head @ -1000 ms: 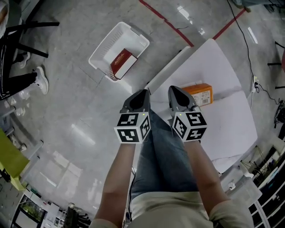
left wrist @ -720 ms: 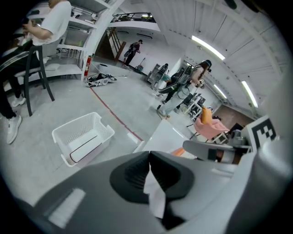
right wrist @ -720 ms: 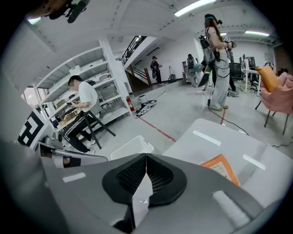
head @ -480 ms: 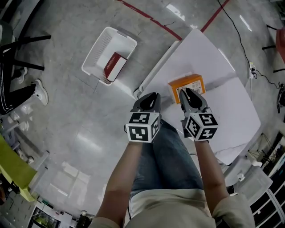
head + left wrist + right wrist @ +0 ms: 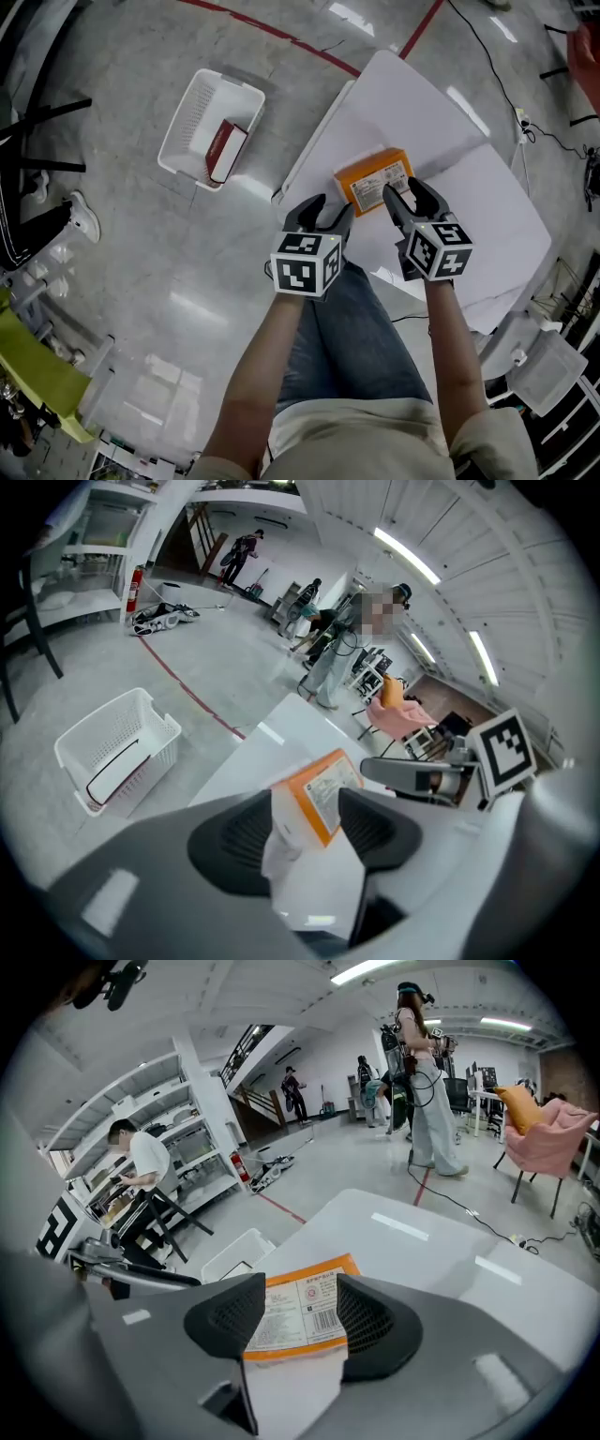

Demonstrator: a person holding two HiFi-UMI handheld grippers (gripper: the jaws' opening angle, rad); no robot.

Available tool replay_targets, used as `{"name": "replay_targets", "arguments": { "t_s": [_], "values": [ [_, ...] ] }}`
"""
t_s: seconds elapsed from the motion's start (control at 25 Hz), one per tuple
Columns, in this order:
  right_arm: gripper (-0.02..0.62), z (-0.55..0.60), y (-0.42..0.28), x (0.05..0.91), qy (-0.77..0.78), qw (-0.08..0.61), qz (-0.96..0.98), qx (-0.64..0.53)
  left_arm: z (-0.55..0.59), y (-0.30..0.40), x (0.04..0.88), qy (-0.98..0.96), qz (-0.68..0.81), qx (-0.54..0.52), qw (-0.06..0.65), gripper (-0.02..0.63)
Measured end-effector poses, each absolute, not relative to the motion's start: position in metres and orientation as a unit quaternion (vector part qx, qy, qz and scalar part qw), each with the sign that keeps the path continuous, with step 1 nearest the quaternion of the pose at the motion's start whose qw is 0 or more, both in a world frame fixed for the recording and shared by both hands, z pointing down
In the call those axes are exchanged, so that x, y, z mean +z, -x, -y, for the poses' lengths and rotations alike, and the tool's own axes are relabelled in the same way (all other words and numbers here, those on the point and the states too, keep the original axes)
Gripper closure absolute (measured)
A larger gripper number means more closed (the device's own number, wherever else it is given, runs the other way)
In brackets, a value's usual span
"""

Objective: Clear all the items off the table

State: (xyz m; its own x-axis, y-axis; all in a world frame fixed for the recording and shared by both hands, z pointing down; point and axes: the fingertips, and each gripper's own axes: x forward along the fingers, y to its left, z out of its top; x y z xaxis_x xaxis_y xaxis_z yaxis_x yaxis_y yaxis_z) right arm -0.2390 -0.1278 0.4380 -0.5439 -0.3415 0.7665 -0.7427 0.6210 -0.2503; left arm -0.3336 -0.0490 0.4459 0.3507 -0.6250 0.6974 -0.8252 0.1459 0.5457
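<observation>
Claws: left claw [image 5: 327, 217] and right claw [image 5: 412, 197], head view, both released, jaws just been opening, nothing gripped; orange box [image 5: 373, 178] on white desk [image 5: 403, 103], just ahead at 12 o'clock. Left gripper view: box beyond spread jaws, 1 o'clock. Right gripper view: box seen through the gap, unclamped.

Open tabletop [image 5: 412, 103] around orange box [image 5: 373, 178]
</observation>
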Motion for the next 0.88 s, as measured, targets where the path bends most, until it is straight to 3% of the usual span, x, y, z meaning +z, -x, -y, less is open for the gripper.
{"name": "replay_targets", "arguments": {
  "t_s": [0.44,0.88],
  "values": [
    [0.252,0.151,0.217,0.48,-0.279,0.398,0.818,0.309,0.059,0.302,0.48,-0.646,0.514,0.123,0.55,0.254],
    [0.233,0.156,0.233,0.505,-0.222,0.413,0.816,0.337,0.07,0.296,0.51,-0.644,0.493,0.133,0.57,0.239]
  ]
}}
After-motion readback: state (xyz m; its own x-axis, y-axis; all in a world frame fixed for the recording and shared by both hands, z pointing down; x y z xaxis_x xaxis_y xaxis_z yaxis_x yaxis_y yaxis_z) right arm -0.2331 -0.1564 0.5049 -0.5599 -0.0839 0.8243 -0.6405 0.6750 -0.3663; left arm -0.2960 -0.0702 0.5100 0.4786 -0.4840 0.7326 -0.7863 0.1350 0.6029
